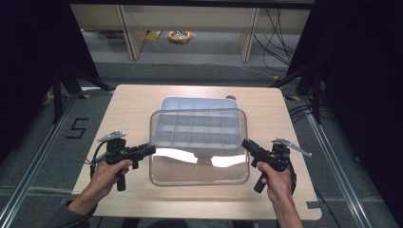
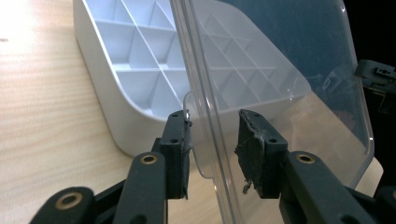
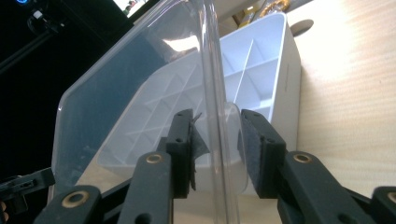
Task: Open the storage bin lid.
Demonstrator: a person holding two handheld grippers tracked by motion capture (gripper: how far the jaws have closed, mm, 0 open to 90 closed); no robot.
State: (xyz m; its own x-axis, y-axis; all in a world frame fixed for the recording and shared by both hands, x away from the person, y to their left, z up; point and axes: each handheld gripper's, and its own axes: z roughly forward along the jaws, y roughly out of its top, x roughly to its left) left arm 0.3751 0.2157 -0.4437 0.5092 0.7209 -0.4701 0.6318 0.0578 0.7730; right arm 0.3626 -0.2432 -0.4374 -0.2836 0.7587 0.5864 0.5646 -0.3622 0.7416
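Holding a clear plastic lid [image 1: 199, 147] level above the near half of a light wooden desk [image 1: 128, 102], a person is working a left hand-held gripper [image 1: 151, 149] and a right hand-held gripper [image 1: 245, 143] at the lid's left and right edges. In the left gripper view, the left hand-held gripper [image 2: 212, 144] is standing with its jaws apart on either side of the lid's rim [image 2: 205, 116], one pad close against the small tab there and the other off the plastic, so it is bracketing the edge rather than pinching it. In the right gripper view, the right hand-held gripper [image 3: 215, 140] is likewise straddling the rim [image 3: 215, 93], jaws apart with narrow gaps showing on both sides. The white divided organizer box [image 1: 197, 103] is sitting open on the desk just beyond the lid, toward the far side, its grid of compartments [image 2: 140, 70] looking empty and partly showing through the clear plastic. Judging by how things lie, the lid is overlapping only the near part of the box and is not yet seated; what appears to be left is bringing the lid farther over the box, lining up its corners with the box's rim, and pressing it down. With neither pair of jaws closing firmly, the lid could be slipping if tilted.
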